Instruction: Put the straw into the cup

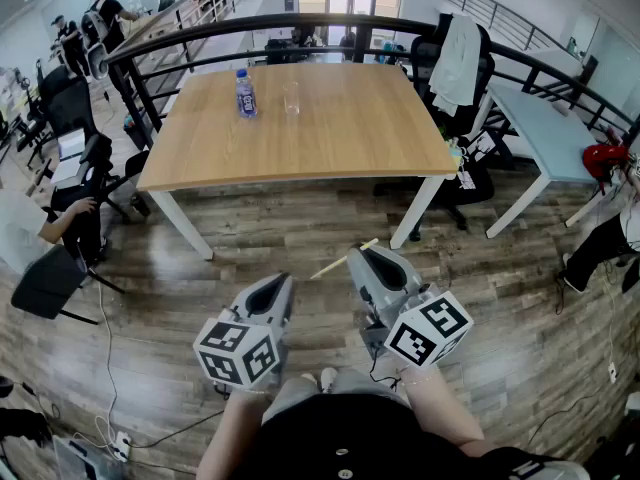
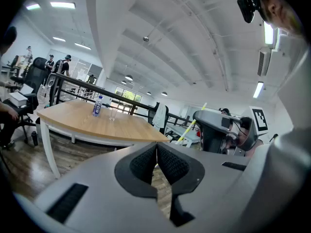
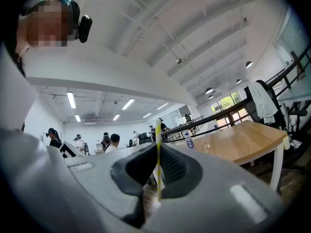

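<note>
A clear cup [image 1: 291, 98] stands on the far side of the wooden table [image 1: 330, 133], next to a water bottle [image 1: 245, 93]. I stand well back from the table, over the floor. My right gripper [image 1: 362, 256] is shut on a thin yellow straw [image 1: 340, 260], which sticks out to the left of its tips. In the right gripper view the straw [image 3: 158, 164] runs upright between the pads, with the cup [image 3: 207, 145] far off. My left gripper [image 1: 281, 281] hangs beside it, shut and empty. In the left gripper view its pads [image 2: 146, 165] touch, and the straw [image 2: 192, 125] shows at the right.
A black railing [image 1: 300, 23] curves behind the table. An office chair with a white garment [image 1: 455, 63] stands at its right, with a pale second table [image 1: 545, 128] beyond. People and chairs [image 1: 70, 218] occupy the left side. Cables [image 1: 110, 368] lie on the wooden floor.
</note>
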`<state>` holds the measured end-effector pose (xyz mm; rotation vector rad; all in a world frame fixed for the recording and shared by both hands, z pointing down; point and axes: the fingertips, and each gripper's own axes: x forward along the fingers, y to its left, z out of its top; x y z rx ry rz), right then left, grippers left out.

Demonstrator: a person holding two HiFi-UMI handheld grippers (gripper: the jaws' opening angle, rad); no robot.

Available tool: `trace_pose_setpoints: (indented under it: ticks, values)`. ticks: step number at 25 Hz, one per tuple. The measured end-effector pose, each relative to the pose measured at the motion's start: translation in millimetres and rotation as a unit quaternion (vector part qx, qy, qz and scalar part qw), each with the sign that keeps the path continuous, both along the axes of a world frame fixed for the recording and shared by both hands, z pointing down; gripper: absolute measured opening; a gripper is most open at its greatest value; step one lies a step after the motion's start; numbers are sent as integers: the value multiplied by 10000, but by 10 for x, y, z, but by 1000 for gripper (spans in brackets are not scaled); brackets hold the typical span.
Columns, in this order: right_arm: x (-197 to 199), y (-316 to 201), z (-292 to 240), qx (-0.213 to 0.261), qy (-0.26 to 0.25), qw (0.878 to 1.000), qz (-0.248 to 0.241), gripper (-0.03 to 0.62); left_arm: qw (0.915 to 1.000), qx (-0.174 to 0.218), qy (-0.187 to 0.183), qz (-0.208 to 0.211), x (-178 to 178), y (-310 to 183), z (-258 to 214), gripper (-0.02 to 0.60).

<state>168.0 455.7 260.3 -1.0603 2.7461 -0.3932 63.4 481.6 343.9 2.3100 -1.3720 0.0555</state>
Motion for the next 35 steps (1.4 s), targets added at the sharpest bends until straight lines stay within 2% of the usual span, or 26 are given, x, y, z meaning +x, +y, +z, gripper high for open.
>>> trace_pose_setpoints:
  ticks: [10, 16, 27, 35]
  values:
    - [0, 7, 28, 25, 16, 10000, -46, 14, 10000, -10, -9, -28, 41, -43, 25, 17]
    - [111, -19, 93, -289, -532, 9981, -148, 14, 9999, 66, 114, 57, 149, -38, 32, 18]
    - [290, -141, 205, -332, -337, 9984, -302, 14, 9998, 15, 173, 47, 414, -205, 132, 18]
    - [345, -319, 326, -451, -293, 9979, -347, 14, 9995, -145, 263, -100, 397, -374, 255, 18]
